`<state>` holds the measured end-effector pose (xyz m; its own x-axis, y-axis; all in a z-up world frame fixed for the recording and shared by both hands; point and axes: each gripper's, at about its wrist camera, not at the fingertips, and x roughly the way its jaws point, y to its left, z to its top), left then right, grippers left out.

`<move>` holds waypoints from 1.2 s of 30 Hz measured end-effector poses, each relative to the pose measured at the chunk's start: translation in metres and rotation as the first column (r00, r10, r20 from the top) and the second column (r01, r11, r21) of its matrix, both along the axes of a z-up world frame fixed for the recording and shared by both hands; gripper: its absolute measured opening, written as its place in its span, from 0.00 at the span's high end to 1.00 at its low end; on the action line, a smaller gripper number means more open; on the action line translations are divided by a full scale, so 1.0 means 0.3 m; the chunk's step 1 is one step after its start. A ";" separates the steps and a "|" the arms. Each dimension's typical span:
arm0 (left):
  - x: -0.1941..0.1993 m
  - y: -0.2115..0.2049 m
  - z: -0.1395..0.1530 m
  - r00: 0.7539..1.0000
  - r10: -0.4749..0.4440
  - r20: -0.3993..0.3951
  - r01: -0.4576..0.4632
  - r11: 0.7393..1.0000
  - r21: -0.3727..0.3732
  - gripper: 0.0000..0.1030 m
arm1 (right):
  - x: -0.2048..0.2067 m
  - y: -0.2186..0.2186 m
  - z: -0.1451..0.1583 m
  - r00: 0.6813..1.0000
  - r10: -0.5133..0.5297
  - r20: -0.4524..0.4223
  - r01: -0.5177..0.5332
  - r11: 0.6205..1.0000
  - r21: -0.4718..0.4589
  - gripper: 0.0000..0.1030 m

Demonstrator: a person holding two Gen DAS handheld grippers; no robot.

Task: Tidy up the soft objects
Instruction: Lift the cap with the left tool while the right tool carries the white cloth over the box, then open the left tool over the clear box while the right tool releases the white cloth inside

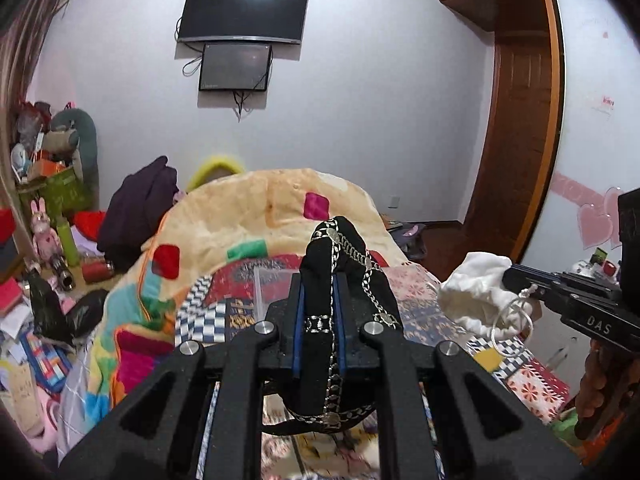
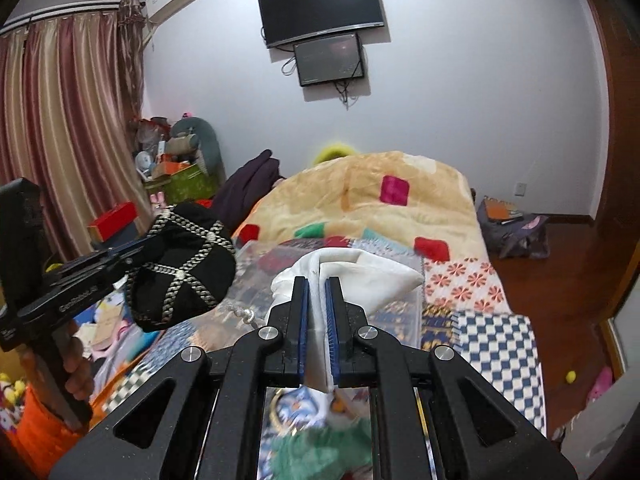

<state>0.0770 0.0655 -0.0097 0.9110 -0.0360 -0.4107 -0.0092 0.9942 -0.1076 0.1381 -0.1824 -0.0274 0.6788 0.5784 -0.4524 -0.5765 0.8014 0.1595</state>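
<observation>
The left gripper [image 1: 319, 280] is clamped on the black fabric cap with silver chain trim [image 1: 344, 264], held up above the patchwork-covered bed [image 2: 496, 340]. The right gripper [image 2: 316, 284] grips the white cloth drawstring pouch [image 2: 372, 276], to the right of the cap and apart from it. Below and between them, a clear plastic box [image 2: 400, 312] sits on the bed. Behind the box a cream fleece blanket with coloured squares [image 2: 360, 200] is heaped across the bed. Beyond it, on the far wall, a large flat television [image 2: 320, 4] hangs above a smaller dark monitor [image 2: 328, 60]. Left of the bed lies a dark purple garment [image 1: 136, 212].
</observation>
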 end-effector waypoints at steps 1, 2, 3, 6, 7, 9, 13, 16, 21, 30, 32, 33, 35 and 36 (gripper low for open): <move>0.019 0.001 0.000 1.000 -0.002 -0.002 0.002 1.000 0.003 0.89 | 0.018 0.003 0.000 1.000 -0.007 0.000 0.007 1.000 -0.004 0.92; 0.032 -0.001 -0.003 1.000 -0.004 -0.004 0.004 1.000 0.006 0.89 | 0.042 0.009 -0.007 1.000 -0.017 -0.002 0.016 1.000 -0.006 0.92; 0.059 -0.001 -0.007 1.000 -0.008 -0.009 0.008 1.000 0.009 0.89 | 0.054 0.011 -0.009 1.000 -0.021 -0.004 0.021 1.000 -0.008 0.92; 0.125 -0.004 -0.027 0.999 -0.014 -0.036 0.015 1.000 0.017 0.89 | 0.103 0.034 -0.033 0.999 -0.028 -0.024 0.028 0.999 -0.020 0.92; 0.148 -0.002 -0.038 0.999 -0.016 -0.047 0.017 1.000 0.017 0.89 | 0.121 0.043 -0.046 0.999 -0.028 -0.034 0.027 0.999 -0.027 0.92; 0.195 0.000 -0.063 0.997 -0.018 -0.076 0.019 1.000 0.013 0.89 | 0.147 0.059 -0.068 0.998 -0.030 -0.050 0.028 0.999 -0.046 0.92; 0.274 0.004 -0.123 0.990 -0.024 -0.141 0.023 1.000 -0.008 0.89 | 0.190 0.081 -0.109 0.996 -0.034 -0.079 0.029 0.997 -0.070 0.92; 0.326 0.003 -0.177 0.979 -0.033 -0.199 0.030 0.999 -0.017 0.89 | 0.216 0.097 -0.141 0.994 -0.028 -0.109 0.018 0.996 -0.090 0.92; 0.375 -0.013 -0.254 0.959 -0.053 -0.280 0.050 0.999 -0.017 0.89 | 0.240 0.139 -0.199 0.986 -0.009 -0.165 -0.016 0.989 -0.147 0.92; 0.386 -0.040 -0.286 0.941 -0.072 -0.332 0.068 0.997 -0.022 0.83 | 0.248 0.166 -0.234 0.976 0.001 -0.216 -0.046 0.978 -0.205 0.90; 0.380 -0.039 -0.280 0.942 -0.070 -0.329 0.066 0.998 -0.024 0.80 | 0.245 0.162 -0.225 0.976 0.005 -0.218 -0.050 0.978 -0.200 0.89; 0.372 -0.040 -0.273 0.944 -0.067 -0.324 0.063 0.998 -0.022 0.78 | 0.246 0.162 -0.220 0.976 0.007 -0.216 -0.050 0.979 -0.198 0.88; 0.357 -0.044 -0.259 0.947 -0.062 -0.314 0.060 0.998 -0.017 0.70 | 0.237 0.156 -0.208 0.978 0.008 -0.210 -0.050 0.980 -0.194 0.79; 0.348 -0.045 -0.250 0.951 -0.057 -0.305 0.056 0.998 -0.012 0.64 | 0.231 0.154 -0.199 0.979 0.010 -0.205 -0.049 0.981 -0.190 0.75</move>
<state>0.1813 0.0519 -0.0846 0.7387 -0.0851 -0.6686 0.0139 0.9937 -0.1111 0.2075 -0.1363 -0.0870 0.5461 0.4851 -0.6830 -0.5720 0.8115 0.1190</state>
